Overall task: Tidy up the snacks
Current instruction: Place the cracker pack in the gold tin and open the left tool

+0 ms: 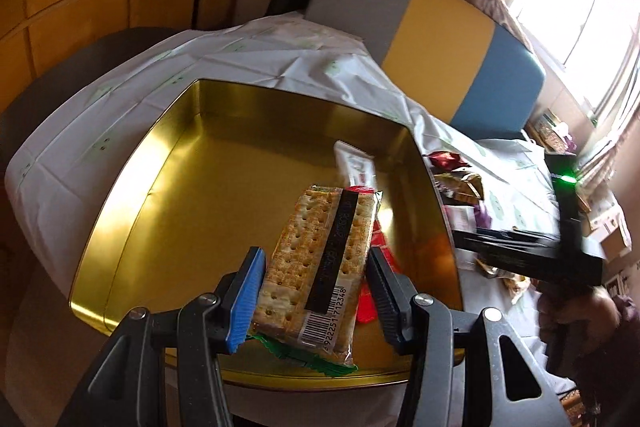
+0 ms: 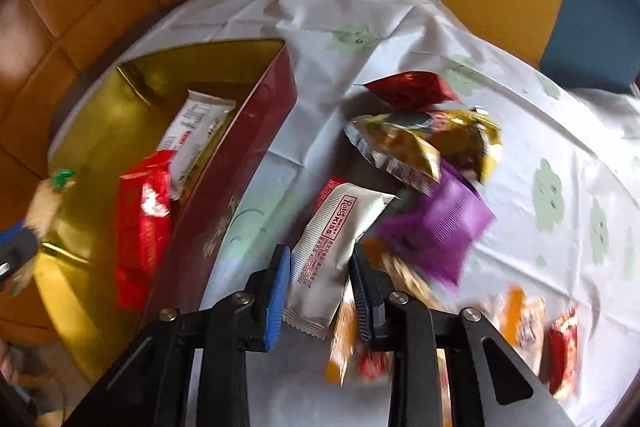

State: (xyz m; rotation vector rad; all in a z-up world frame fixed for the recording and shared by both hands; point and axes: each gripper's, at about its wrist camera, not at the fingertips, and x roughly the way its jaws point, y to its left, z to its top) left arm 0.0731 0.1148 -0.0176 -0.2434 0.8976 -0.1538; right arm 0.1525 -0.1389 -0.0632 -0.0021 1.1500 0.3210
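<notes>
**Crackers over the tin, a white bar between the right fingers**

The left wrist view showed the left gripper (image 1: 316, 291) holding a cracker packet (image 1: 316, 259) crosswise between its fingers, spread wide enough to take the packet's width, the blue pad (image 1: 246, 297) against one long edge and the dark one at the other. Beyond and below the fingertips lay the gold tin (image 1: 168, 195), open, with a white wrapped bar (image 1: 354, 163) ahead of the fingers and a red packet (image 1: 372, 291) showing just past the dark finger, mostly hidden behind the crackers. Off to that side the right gripper's black body (image 1: 560, 247) cut across the frame, blurred.

The right wrist view gave what the left one lacked: the tin's dark red outer wall (image 2: 240, 179), and the loose snacks on the cloth-covered surface (image 2: 520, 131). The right gripper (image 2: 320, 291) had a white bar with red print (image 2: 332, 251) between its fingers, narrowly parted; the blue pad touched the wrapper, but contact on the dark side was hard to judge. Ahead of the fingertips sat a gold foil bag (image 2: 404, 151), a red pouch (image 2: 412, 89) farther out, and a purple sachet (image 2: 444, 223) just past the dark finger. Beneath and beside that finger, orange and red wrappers (image 2: 524, 331) were smeared by blur and could not be identified. The left gripper's tip showed at the frame edge, cut off.
</notes>
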